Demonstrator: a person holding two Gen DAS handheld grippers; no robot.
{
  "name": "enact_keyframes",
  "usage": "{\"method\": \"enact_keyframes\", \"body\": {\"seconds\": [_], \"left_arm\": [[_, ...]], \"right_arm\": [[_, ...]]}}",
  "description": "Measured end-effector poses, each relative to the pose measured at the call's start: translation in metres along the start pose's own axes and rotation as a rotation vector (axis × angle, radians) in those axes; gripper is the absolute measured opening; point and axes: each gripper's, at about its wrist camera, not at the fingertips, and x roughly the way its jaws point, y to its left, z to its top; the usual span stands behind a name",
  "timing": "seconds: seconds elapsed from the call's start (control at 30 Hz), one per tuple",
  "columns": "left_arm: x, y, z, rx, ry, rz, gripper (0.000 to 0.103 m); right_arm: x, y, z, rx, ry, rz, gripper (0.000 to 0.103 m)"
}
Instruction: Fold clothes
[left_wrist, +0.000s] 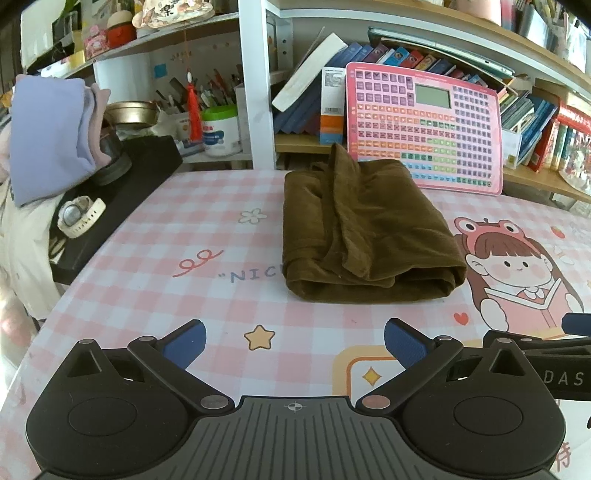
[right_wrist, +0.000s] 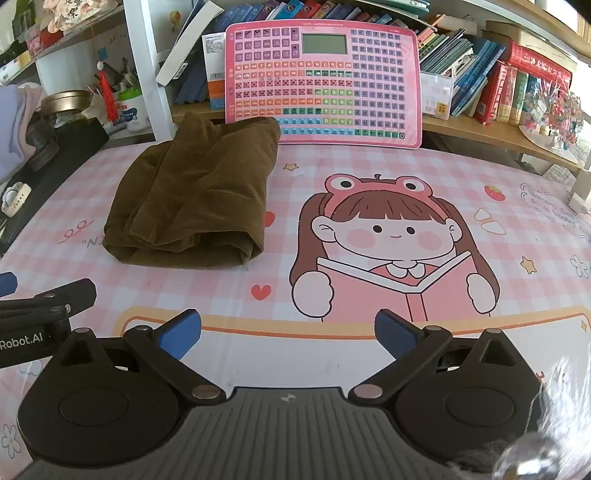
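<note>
From the left wrist camera, the left gripper (left_wrist: 294, 345) is hovering low over the pink checked desk mat (left_wrist: 155, 236), its blue-padded fingers (left_wrist: 184, 347) spread wide apart with nothing between them. Ahead of it, apart from the pads, a brown corduroy garment (left_wrist: 369, 229) is lying in a compact folded bundle near the middle of the mat, its far edge just in front of the pink learning tablet (left_wrist: 424, 125) that is leaning against the bookshelf. A loose flap is running lengthwise over the top of the bundle, and the near edge is showing several stacked layers. A white wristwatch (left_wrist: 79, 216) is sitting on a black surface to the left.

From the right wrist camera, the right gripper (right_wrist: 288, 338) is likewise hanging over the mat with its fingers wide apart and empty, above the cartoon girl reading a book (right_wrist: 388, 240). The garment (right_wrist: 199, 199) is sitting ahead and to the left, well clear of this gripper.

The cloth looks soft, light and limp, with a ribbed nap that should grip well against the pads. It appears largely folded already; the loose top flap or the thick near edge seems the likeliest place to pinch, taking all layers together so the bundle does not slide open.
</note>
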Motion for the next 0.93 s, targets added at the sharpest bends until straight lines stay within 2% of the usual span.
{"method": "enact_keyframes", "body": {"seconds": [0.33, 0.67, 0.93], "left_arm": [[0.0008, 0.0006, -0.0003, -0.008, 0.014, -0.012, 0.103], [0.0008, 0.0006, -0.0003, -0.022, 0.030, -0.061, 0.103], [0.0016, 0.0015, 0.0005, -0.028, 0.034, -0.051, 0.103]], "right_arm": [[-0.0002, -0.0002, -0.0008, 0.007, 0.002, -0.003, 0.101], [0.0026, -0.0007, -0.0011, 0.014, 0.008, -0.009, 0.101], [0.0031, -0.0012, -0.0018, 0.016, 0.011, -0.009, 0.101]]}}
